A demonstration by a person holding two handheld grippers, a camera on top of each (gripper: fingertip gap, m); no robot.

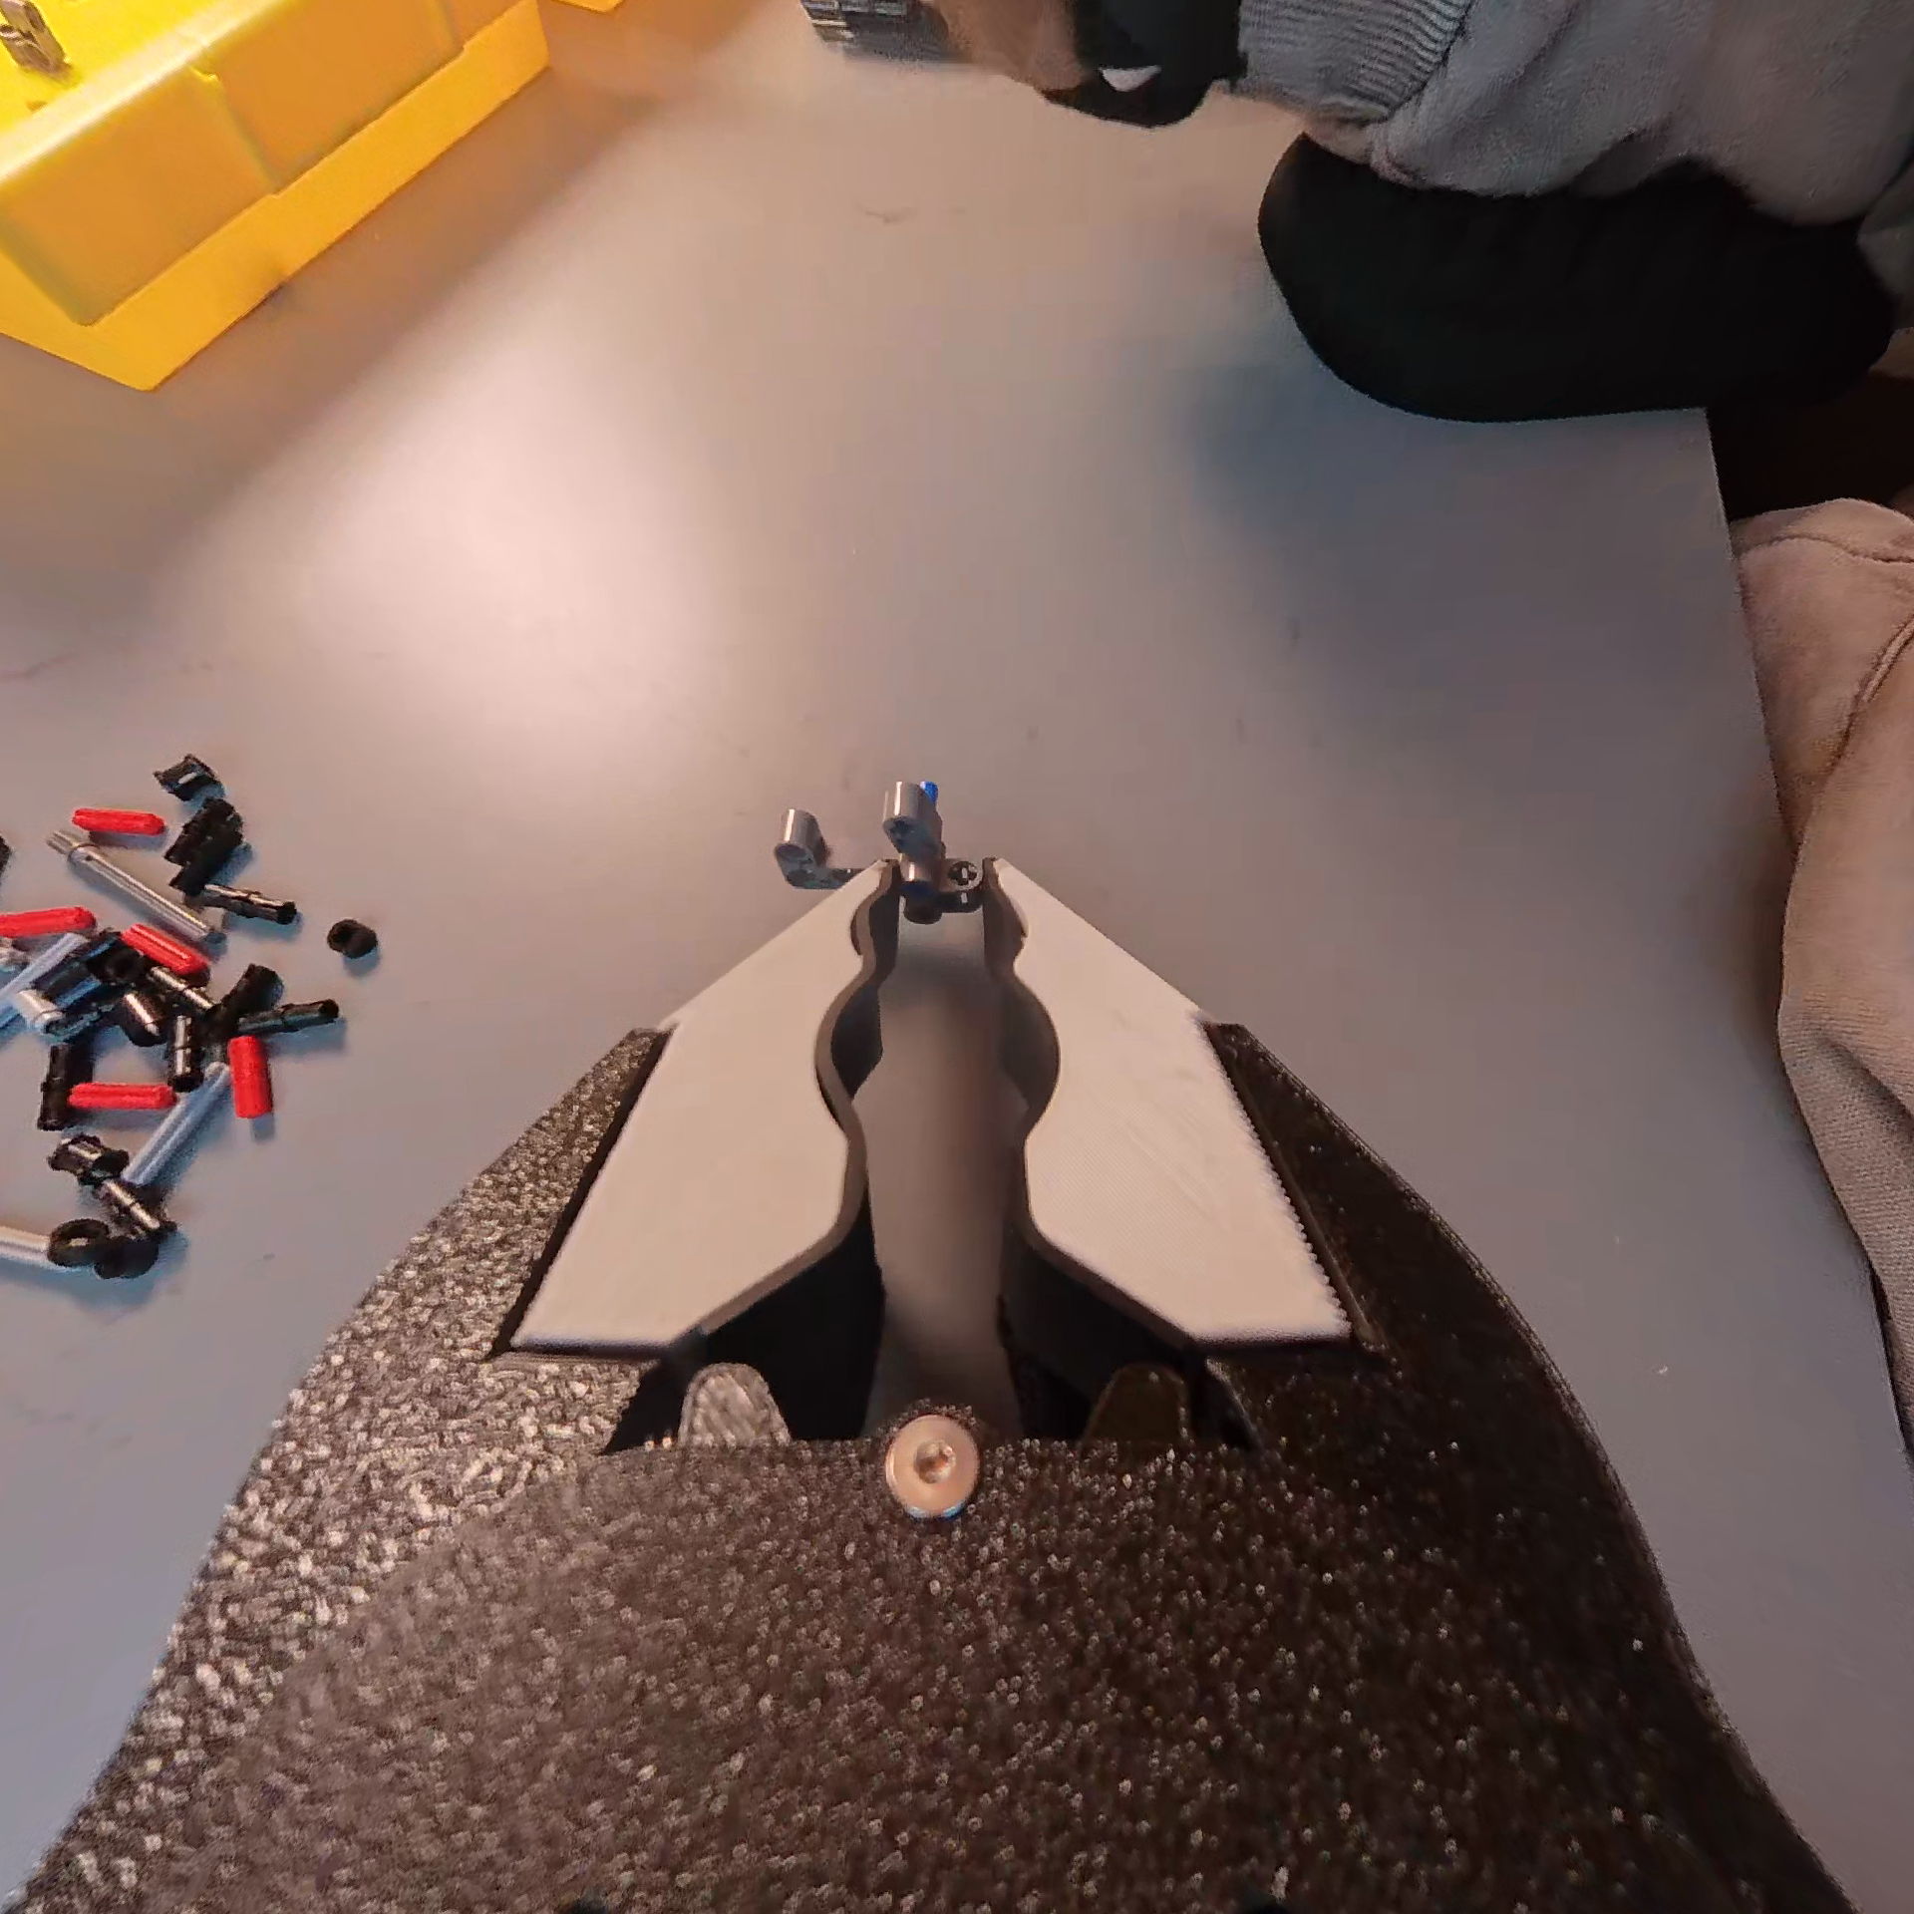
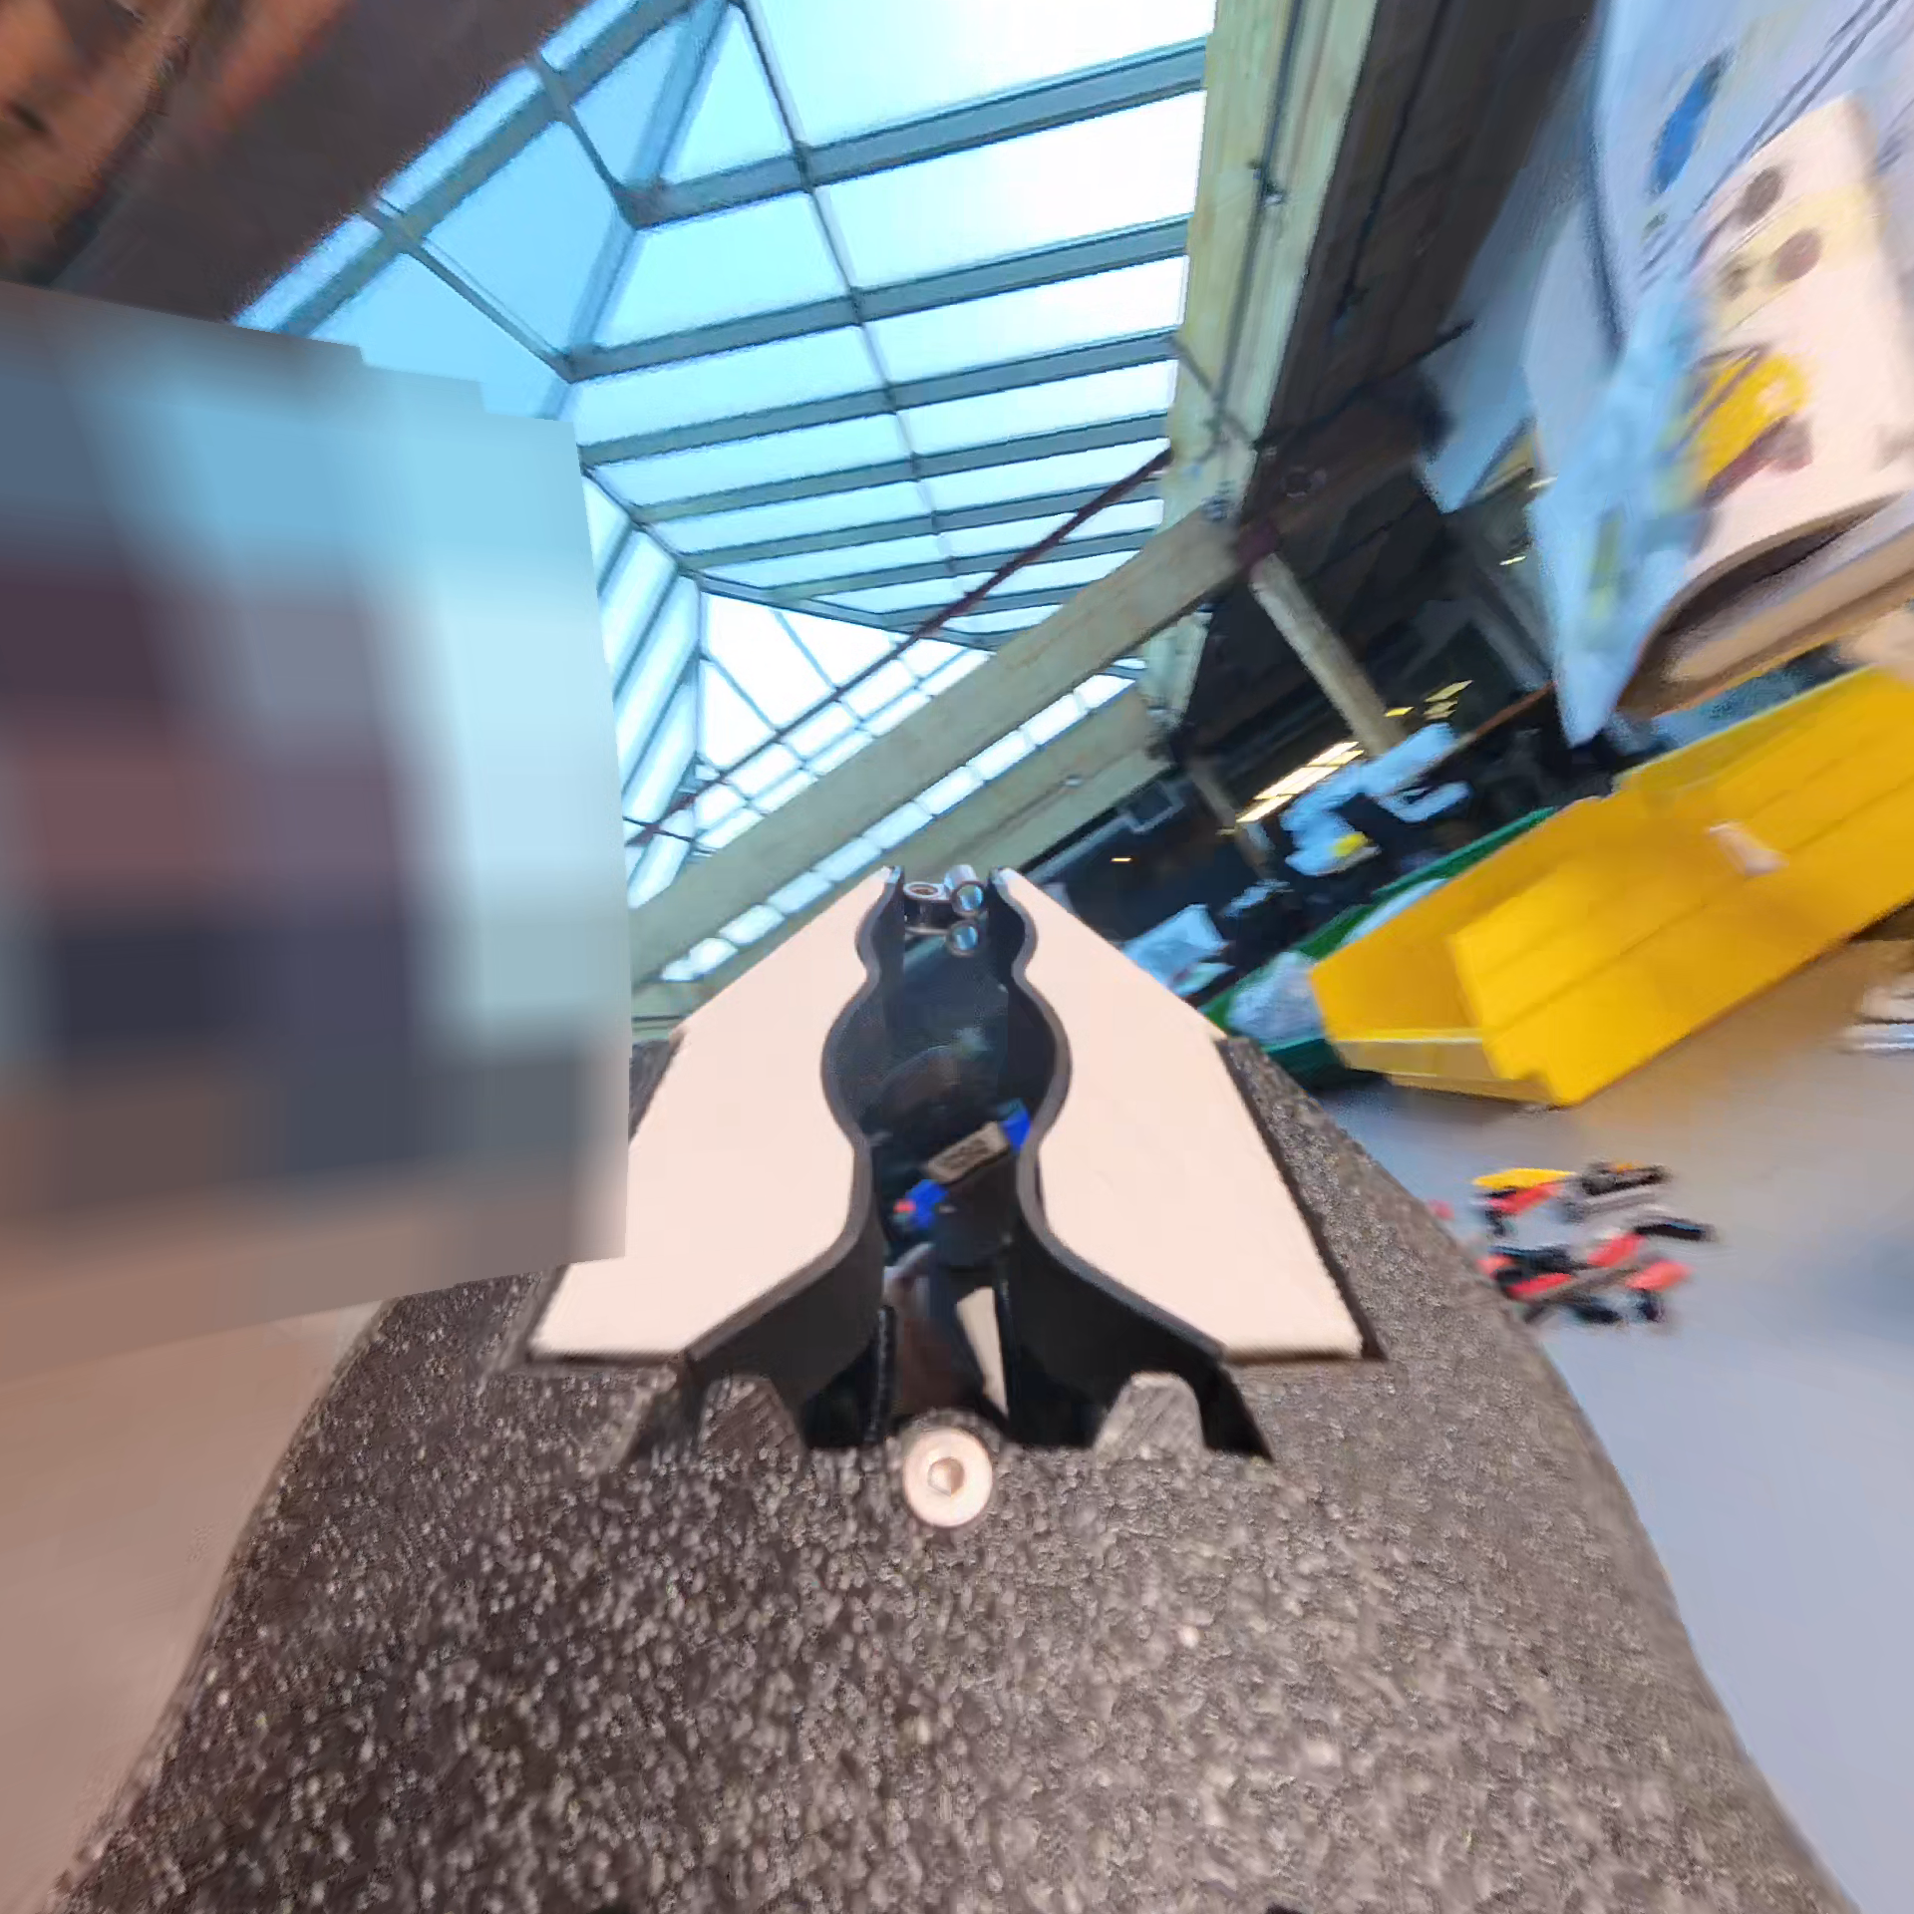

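My left gripper [image 1: 937, 875] is shut on a small assembly of grey and black connector pieces [image 1: 917, 844] with a blue pin at its top. It holds the assembly just above the grey table [image 1: 932, 466]. My right gripper [image 2: 945, 901] is tilted up toward a glass roof and is shut on a small grey connector piece [image 2: 953, 911] at its tips. Lower down, a dark shape with a grey and blue part [image 2: 968, 1155] shows through the gap between the right fingers; I cannot tell what it is.
A pile of small black, red and grey pins and axles [image 1: 135, 1015] lies at the left; it also shows in the right wrist view [image 2: 1574, 1243]. Yellow bins [image 1: 186, 155] [image 2: 1616, 932] stand at the back. A person's sleeve [image 1: 1554, 93] and a beige cloth [image 1: 1833, 829] are at the right table edge.
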